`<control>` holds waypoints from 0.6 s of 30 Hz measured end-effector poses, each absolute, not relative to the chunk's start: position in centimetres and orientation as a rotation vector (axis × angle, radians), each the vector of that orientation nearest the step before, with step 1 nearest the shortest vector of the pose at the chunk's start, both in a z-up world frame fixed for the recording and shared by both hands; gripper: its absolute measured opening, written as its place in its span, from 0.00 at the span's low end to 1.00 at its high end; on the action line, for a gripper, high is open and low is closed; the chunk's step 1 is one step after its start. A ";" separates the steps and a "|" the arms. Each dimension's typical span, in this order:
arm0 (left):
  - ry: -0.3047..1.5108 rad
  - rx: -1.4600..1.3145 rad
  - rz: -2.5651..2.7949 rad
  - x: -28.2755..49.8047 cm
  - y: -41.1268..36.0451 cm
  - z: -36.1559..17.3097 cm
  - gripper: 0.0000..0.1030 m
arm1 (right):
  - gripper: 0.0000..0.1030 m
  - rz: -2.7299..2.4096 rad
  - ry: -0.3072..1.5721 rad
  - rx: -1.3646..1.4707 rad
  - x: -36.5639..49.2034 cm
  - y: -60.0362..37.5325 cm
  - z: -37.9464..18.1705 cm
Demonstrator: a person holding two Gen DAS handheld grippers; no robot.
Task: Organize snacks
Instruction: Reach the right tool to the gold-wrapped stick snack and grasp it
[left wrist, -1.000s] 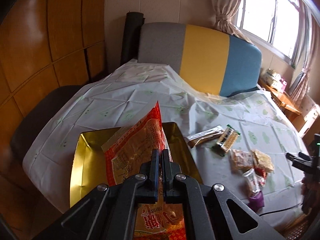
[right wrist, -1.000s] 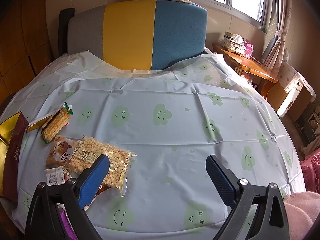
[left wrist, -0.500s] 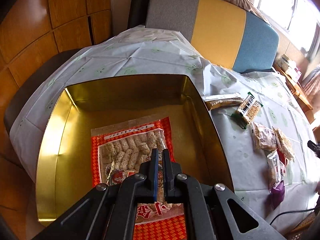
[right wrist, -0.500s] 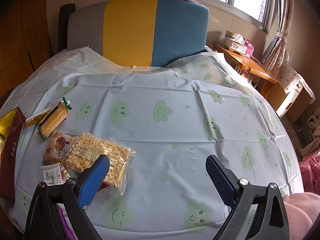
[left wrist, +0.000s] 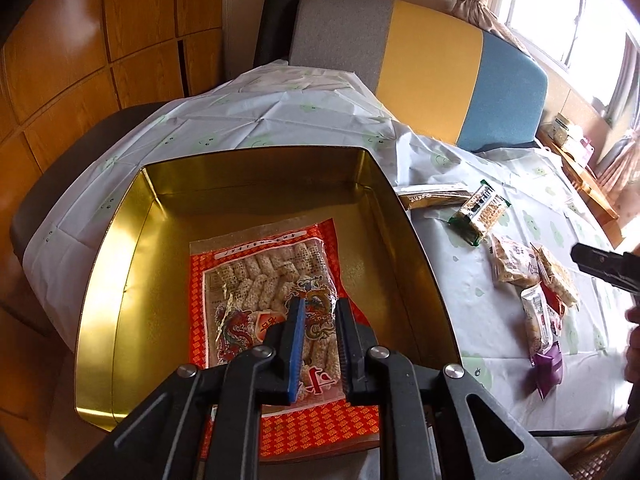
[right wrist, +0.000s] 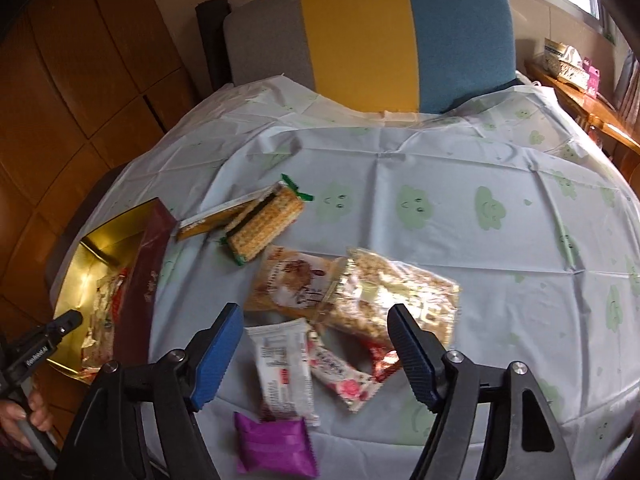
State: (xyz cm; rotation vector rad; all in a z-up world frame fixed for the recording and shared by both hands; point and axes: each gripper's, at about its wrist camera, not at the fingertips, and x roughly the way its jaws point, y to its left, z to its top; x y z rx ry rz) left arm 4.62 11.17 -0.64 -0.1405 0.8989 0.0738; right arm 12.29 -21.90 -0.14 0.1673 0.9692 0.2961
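Note:
A red snack bag (left wrist: pixel 272 276) lies flat on the floor of the open gold tin (left wrist: pixel 120 260). My left gripper (left wrist: pixel 320 312) hangs just over the bag's near end. Its jaws are opening, a narrow gap shows between the blue pads, and they do not press the bag. My right gripper (right wrist: pixel 314 312) hovers over a pile of snacks. Its jaws are wide and closing, with nothing pinched. Below it lie a white pack (right wrist: pixel 280 364), a rose-print pack (right wrist: pixel 344 376) and a clear bag of puffed snack (right wrist: pixel 400 292). A purple pack (right wrist: pixel 272 444) lies nearest.
A green-edged wafer pack (right wrist: pixel 264 224) and a gold bar pack (right wrist: pixel 212 220) lie beside the tin's dark red outer wall (right wrist: pixel 140 280). A grey, yellow and blue seat back (right wrist: pixel 360 32) stands behind the cloth-covered table (right wrist: pixel 440 160). Wood panelling is at the left, and a side table (right wrist: pixel 576 92) at the right.
My left gripper sank into the tin with the red bag, which now lies flat, and its jaws parted. My right gripper swung left over the snack pile and its jaws narrowed.

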 end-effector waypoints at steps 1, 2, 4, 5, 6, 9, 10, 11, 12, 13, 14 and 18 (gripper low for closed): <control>0.897 -0.146 0.068 4.5 11.3 -0.6 0.15 | 0.72 0.338 0.987 0.200 12.9 -20.8 -0.2; 0.896 -0.157 0.063 4.3 11.4 -0.5 0.15 | 0.72 0.377 0.997 0.232 13.6 -19.5 -0.3; 0.899 -0.171 0.050 4.1 11.6 -0.6 0.16 | 0.72 0.427 1.016 0.276 15.1 -17.0 -0.4; 0.899 -0.173 0.048 4.1 11.7 -0.6 0.16 | 0.72 0.445 1.027 0.300 16.0 -15.9 -0.6; 0.896 -0.175 0.047 4.0 11.8 -0.6 0.16 | 0.72 0.459 1.041 0.328 17.0 -14.8 -0.8; 0.891 -0.186 0.041 4.0 12.2 -0.5 0.17 | 0.72 0.471 1.094 0.424 20.0 -12.3 -2.0; 0.892 -0.199 0.037 4.0 12.4 -0.6 0.18 | 0.72 0.474 1.113 0.455 20.9 -11.4 -2.5; 0.893 -0.210 0.034 4.1 12.7 -0.6 0.18 | 0.72 0.476 1.138 0.478 21.9 -10.7 -3.0; 0.892 -0.219 0.036 4.1 12.9 -0.7 0.18 | 0.72 0.458 1.170 0.498 22.8 -10.0 -3.7; 0.892 -0.226 0.036 4.2 13.2 -0.8 0.19 | 0.72 0.428 1.198 0.516 23.6 -9.5 -4.4; 0.895 -0.231 0.033 4.2 13.3 -0.9 0.19 | 0.72 0.407 1.217 0.529 24.3 -9.0 -5.0; 0.903 -0.260 0.033 4.2 14.1 -1.3 0.19 | 0.72 0.340 1.264 0.567 26.4 -7.7 -6.8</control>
